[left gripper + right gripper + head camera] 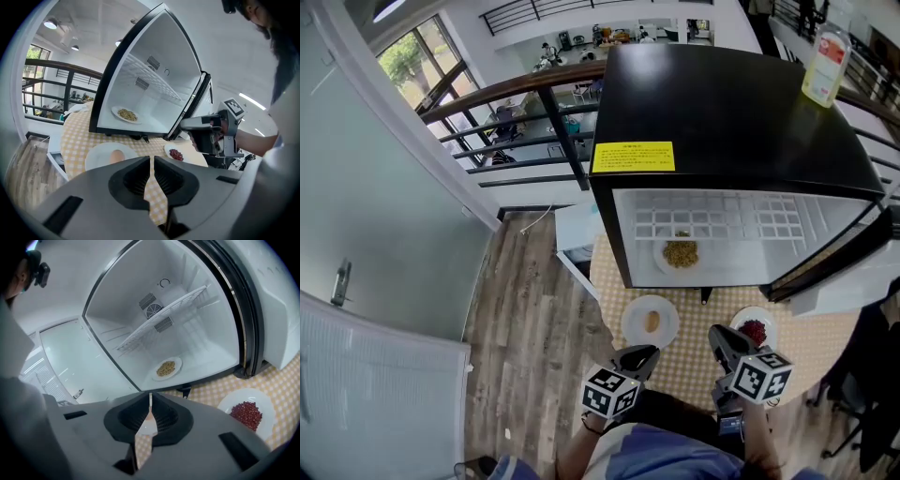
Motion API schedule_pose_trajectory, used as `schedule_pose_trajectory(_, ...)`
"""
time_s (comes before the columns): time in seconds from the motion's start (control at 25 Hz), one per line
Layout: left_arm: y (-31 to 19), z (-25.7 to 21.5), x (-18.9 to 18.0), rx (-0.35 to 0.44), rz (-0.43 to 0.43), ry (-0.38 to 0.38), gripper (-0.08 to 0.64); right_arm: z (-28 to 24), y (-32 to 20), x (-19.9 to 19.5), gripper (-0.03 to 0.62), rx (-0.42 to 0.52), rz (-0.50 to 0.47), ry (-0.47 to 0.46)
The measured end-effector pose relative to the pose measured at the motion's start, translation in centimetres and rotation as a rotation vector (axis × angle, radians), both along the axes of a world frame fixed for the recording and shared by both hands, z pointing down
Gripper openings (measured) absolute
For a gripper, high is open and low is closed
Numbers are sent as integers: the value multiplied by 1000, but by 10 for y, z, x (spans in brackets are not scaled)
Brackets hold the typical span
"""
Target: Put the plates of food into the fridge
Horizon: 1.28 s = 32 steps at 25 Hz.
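On the checked table (689, 366), in front of the open mini fridge (722, 122), two plates stand outside. The plate with the tan piece (651, 322) is just ahead of your left gripper (642, 356), and the plate of red bits (754, 330) is just beside your right gripper (719, 339). A third, the plate of yellowish grains (680, 253), already sits on the fridge floor under the wire shelf (164, 317). Both grippers have their jaws drawn together with nothing between them, and they touch neither plate. Handling, as a guess: the plates look like stiff, smooth white dishes, light but slick and likely breakable. The red bits are loose and would roll off if tilted; the tan piece may slide. Take each plate by the bare rim on its near edge, pinch well over the lip, keep it level, and mind the fridge's lower sill going in.
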State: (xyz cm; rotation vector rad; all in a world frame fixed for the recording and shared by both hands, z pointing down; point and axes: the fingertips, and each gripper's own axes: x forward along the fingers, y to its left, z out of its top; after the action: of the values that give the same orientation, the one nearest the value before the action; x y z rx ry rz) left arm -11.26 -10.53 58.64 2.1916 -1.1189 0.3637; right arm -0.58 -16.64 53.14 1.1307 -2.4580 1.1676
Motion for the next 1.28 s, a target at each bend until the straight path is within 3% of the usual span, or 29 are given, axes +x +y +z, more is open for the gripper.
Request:
schedule_pose_trajectory(0.16,13,-16,14,44,-26,31,37,-2,32,8,28,18,-47,45)
schedule_pose_trajectory(0.44,39,-51,49,84,-45,155,37,-18,84,35,28,-5,-63,-21)
schedule_pose_trajectory(0.88,101,-69,59,121,-37,14,37,-36,153,67,28,19,-100,-37)
schedule_pose_trajectory(1.28,152,-70,64,115,-103,13,35,-42,198,67,28,13,-143,-60)
